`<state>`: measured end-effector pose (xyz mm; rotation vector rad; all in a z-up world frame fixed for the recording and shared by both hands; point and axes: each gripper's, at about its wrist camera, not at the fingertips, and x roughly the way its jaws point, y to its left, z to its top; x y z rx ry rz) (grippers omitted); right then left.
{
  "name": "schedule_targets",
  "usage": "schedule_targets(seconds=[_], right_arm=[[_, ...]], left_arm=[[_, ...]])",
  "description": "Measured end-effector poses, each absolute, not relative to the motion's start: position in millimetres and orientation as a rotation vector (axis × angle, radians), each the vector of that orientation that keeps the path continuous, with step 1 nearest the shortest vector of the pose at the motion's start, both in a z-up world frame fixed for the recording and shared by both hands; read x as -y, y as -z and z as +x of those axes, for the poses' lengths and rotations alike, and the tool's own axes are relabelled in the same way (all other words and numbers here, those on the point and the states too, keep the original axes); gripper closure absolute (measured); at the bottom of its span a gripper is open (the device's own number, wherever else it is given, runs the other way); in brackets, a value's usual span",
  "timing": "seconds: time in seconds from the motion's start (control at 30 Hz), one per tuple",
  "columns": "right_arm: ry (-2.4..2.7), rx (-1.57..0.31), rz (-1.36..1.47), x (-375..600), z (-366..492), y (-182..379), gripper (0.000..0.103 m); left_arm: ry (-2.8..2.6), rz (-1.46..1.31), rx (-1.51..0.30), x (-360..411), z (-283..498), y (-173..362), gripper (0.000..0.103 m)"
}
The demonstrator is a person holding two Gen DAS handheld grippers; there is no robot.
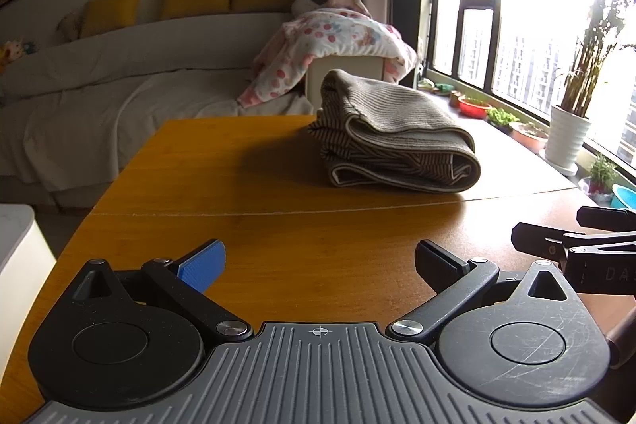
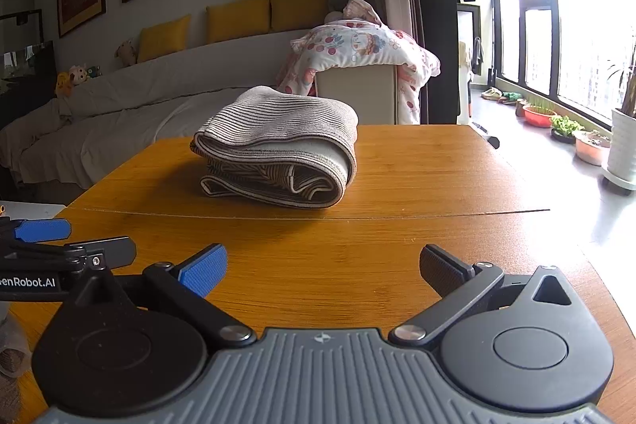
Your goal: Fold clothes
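Two handheld grippers hover low over a wooden surface [image 1: 278, 225], side by side, both facing a folded garment. The left gripper [image 1: 320, 267] has its jaws spread wide and holds nothing; one finger carries a blue ribbed pad [image 1: 202, 267], the other a black pad. The right gripper [image 2: 324, 267] is likewise released, jaws wide apart and empty, with the same blue and black pads. Each gripper shows at the edge of the other's view: the right one enters the left wrist view at its right edge, and the left one enters the right wrist view at its left edge.

The folded garment [image 2: 278, 146] is a grey-brown ribbed knit, doubled over into a thick, rounded bundle with several layers visible at its open end. It lies on the far half of the surface, beyond a thin seam that crosses the wood, well apart from both grippers and touched by neither.

Behind the surface stands a long sofa [image 2: 139, 98] draped in pale cloth, with yellow cushions [image 2: 238, 16] along its back. A flower-printed quilt [image 2: 357, 46] is heaped over the sofa's end. Framed pictures hang on the wall above. To the right, bright windows [image 1: 536, 26] run along a ledge lined with potted plants [image 1: 572, 106], and clothes hang on a rail above.
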<state>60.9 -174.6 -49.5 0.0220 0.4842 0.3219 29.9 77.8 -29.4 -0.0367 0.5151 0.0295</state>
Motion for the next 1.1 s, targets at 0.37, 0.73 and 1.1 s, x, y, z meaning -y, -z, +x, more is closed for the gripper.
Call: schedule_targets(seconds=[0.37, 0.73, 1.1], right_arm=[[-0.317, -0.479, 0.018, 174.0, 59.9, 49.4, 0.0], [-0.317, -0.48, 0.019, 173.4, 59.8, 50.1, 0.0], [-0.317, -0.483, 0.022, 173.8, 59.7, 49.4, 0.0]], left_arm=[[-0.036, -0.041, -0.526, -79.4, 33.7, 30.3, 0.0], [-0.038, -0.05, -0.538, -80.7, 34.5, 31.2, 0.0], [-0.04, -0.058, -0.546, -82.1, 34.3, 31.3, 0.0]])
